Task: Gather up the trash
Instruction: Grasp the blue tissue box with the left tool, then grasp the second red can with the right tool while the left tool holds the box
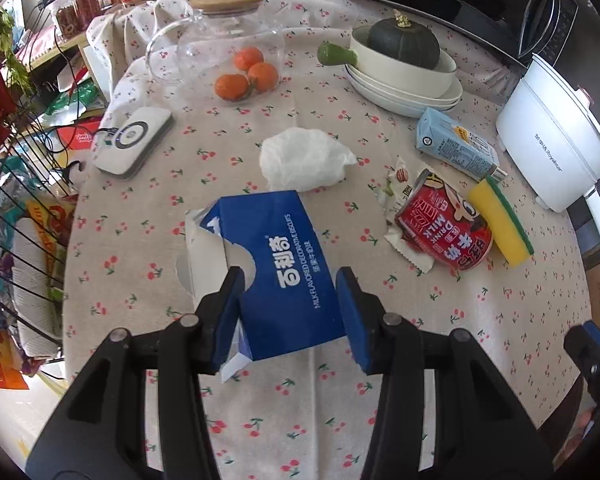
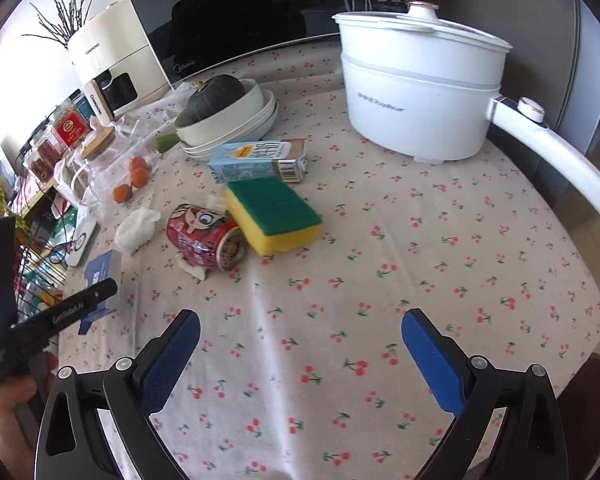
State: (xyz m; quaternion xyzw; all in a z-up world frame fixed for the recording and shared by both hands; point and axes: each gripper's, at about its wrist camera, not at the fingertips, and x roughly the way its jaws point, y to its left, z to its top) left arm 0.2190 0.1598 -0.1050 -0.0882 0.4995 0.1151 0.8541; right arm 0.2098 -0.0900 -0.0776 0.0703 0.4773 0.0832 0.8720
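Left gripper [image 1: 290, 304]: blue pads astride torn blue cardboard biscuit box [image 1: 276, 264] on cherry-print tablecloth [image 1: 440, 320], near pad touching, far pad a sliver off, not clamped | crumpled white tissue [image 1: 304, 158] just beyond box | red milk-drink can [image 1: 446, 228] lying against yellow-green sponge [image 1: 502, 224] | Right gripper [image 2: 300, 354]: spread wide, holding nothing, over bare cloth.

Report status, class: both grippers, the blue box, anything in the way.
Left gripper astride blue biscuit box, jaws not closed. Right gripper open over bare cloth. Crumpled tissue lies just beyond the box.
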